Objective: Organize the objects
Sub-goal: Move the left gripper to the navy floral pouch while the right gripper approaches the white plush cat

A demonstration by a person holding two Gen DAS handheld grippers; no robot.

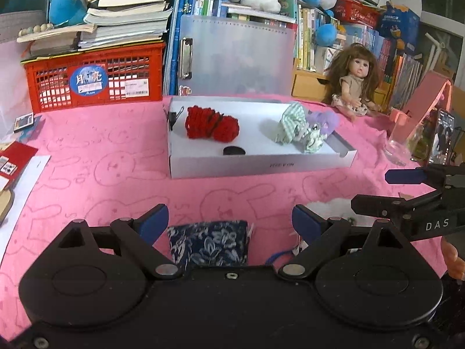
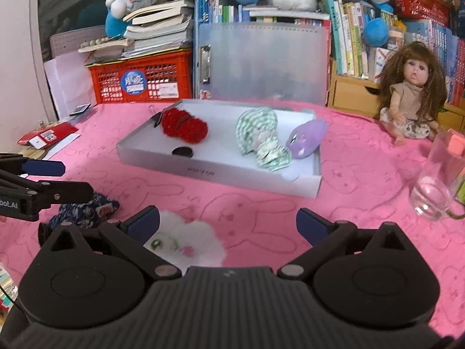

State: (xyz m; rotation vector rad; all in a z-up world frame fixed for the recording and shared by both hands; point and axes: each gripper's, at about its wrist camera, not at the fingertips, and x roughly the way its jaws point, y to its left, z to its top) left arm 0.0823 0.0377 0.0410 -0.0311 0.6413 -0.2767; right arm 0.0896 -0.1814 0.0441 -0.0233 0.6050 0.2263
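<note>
Three soft items already lie in the white tray — red yarn bundle, green striped cloth, purple plush. Two wait just short of the tray: blue floral pouch, fluffy white toy. Left gripper and right gripper hover over them — both spread wide, empty.

Pink bunny-print cloth beneath a white box. Inside that box: red yarn, green-and-white striped fabric, lilac plush. In front of the box: navy floral pouch, white fluffy toy.
</note>
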